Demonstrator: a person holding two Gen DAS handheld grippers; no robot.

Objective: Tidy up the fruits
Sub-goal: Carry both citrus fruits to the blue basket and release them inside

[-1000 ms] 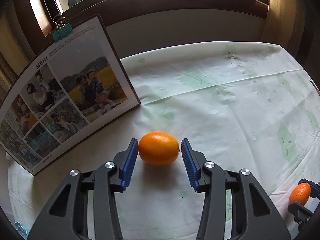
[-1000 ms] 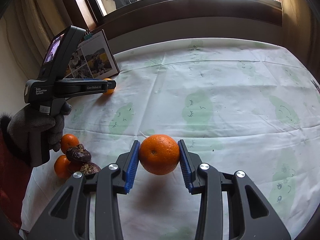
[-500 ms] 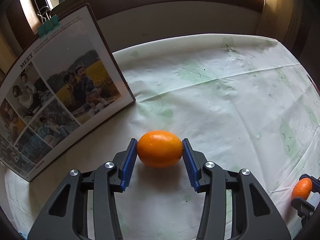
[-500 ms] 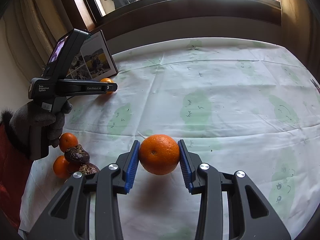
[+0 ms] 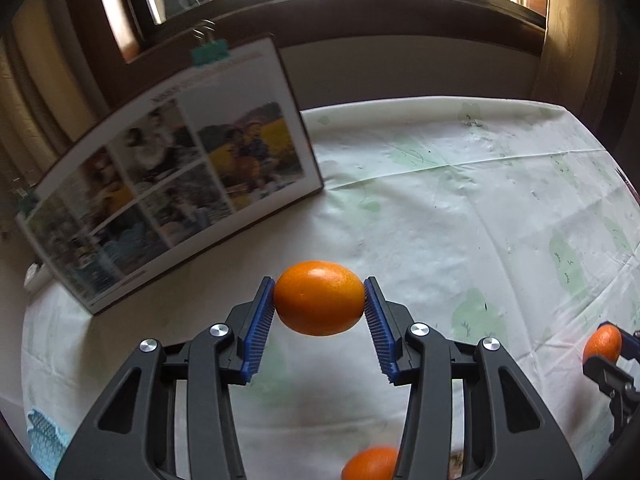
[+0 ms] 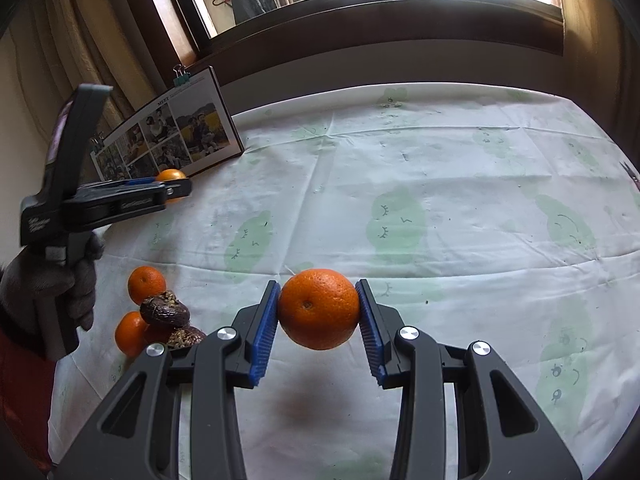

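Observation:
My left gripper (image 5: 319,300) is shut on a smooth oval orange (image 5: 319,298) and holds it above the tablecloth. In the right wrist view that same gripper (image 6: 176,188) shows at the left, held by a gloved hand (image 6: 48,280). My right gripper (image 6: 318,312) is shut on a round orange (image 6: 319,314), lifted off the cloth with its shadow below. Two small oranges (image 6: 146,283) and two dark wrinkled fruits (image 6: 164,312) lie in a cluster at the near left of the table. Another orange (image 5: 370,464) peeks between my left fingers at the bottom.
A photo board (image 5: 168,188) with clips leans upright at the back left of the table. The white cloth (image 6: 400,184) with pale green prints covers the table. A dark window sill and wall run behind the table's far edge.
My left gripper closed on the oval orange, then lifted it off the cloth and drew back from the photo board. The right gripper kept holding its orange almost still.

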